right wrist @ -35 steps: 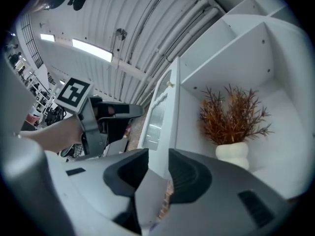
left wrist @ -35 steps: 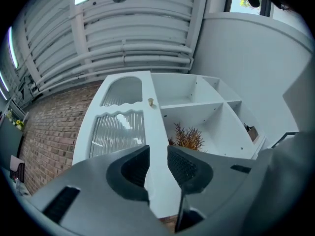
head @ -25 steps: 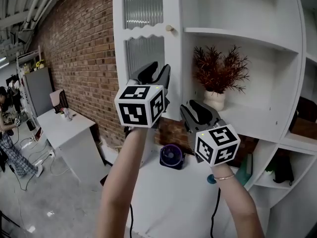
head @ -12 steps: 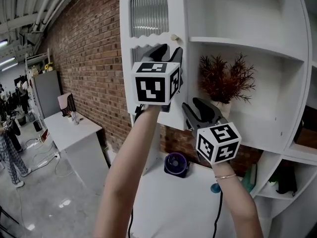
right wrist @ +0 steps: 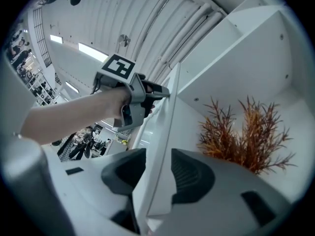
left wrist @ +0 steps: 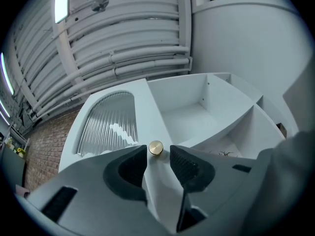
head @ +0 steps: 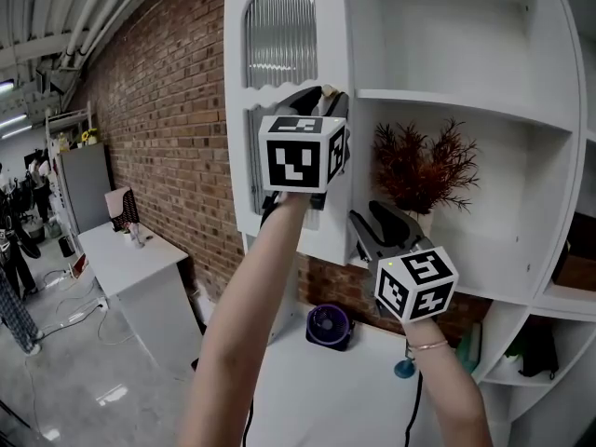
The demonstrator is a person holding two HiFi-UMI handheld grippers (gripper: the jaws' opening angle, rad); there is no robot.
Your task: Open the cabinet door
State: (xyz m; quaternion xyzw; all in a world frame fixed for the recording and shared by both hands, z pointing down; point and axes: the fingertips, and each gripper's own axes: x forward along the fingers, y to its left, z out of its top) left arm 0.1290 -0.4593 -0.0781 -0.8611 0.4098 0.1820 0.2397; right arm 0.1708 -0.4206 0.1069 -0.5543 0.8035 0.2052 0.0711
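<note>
Left gripper (left wrist: 158, 157) has climbed the cabinet door (head: 279, 26) since a second ago and now sits up at the knob (left wrist: 156, 148). Right gripper (right wrist: 158, 161) has shifted only a little.

Hard to see:
- Head view: the left marker cube (head: 300, 153) and gripper body cover most of the knob and the door's lower glass panel.
- Right jaw tips are hidden behind the gripper's own body there. The pot of the dried plant (head: 424, 161) is hidden too.
- Right gripper view: the door shows edge-on, its lower end cut off behind the jaws.

Positions:
- Left jaws stand apart, having just opened and then eased in slightly. The brass knob sits between the tips, untouched.
- Right jaws have just been opening. They straddle the door's free edge lower down, with gaps on both sides and no grip.
- The door stands slightly ajar from the shelf unit (head: 447, 101).
</note>
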